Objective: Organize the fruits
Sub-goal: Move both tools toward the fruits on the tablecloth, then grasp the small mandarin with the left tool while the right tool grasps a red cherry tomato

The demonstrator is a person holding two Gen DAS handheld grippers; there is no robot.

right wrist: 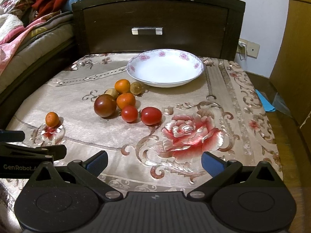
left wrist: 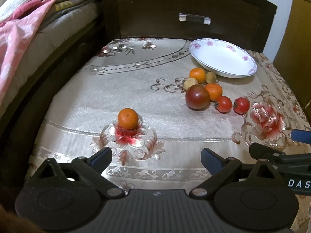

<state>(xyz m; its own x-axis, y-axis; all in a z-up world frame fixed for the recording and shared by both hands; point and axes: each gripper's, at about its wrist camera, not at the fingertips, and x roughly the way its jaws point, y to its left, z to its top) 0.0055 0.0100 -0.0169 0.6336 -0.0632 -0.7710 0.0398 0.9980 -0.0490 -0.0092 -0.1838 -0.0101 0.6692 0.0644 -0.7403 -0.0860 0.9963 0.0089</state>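
I see both the left hand-held gripper [left wrist: 156,156] and right hand-held gripper [right wrist: 154,160] spread wide, holding nothing. Fruit cluster [right wrist: 124,102] lies frame centre on the worktop [right wrist: 194,101], below the plate [right wrist: 165,68]; one orange [right wrist: 52,119] sits apart, left.

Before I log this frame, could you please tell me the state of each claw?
Left claw: open, holding nothing.
Right claw: open, holding nothing.

The right tool [left wrist: 291,145] is cut off by the left view's edge.
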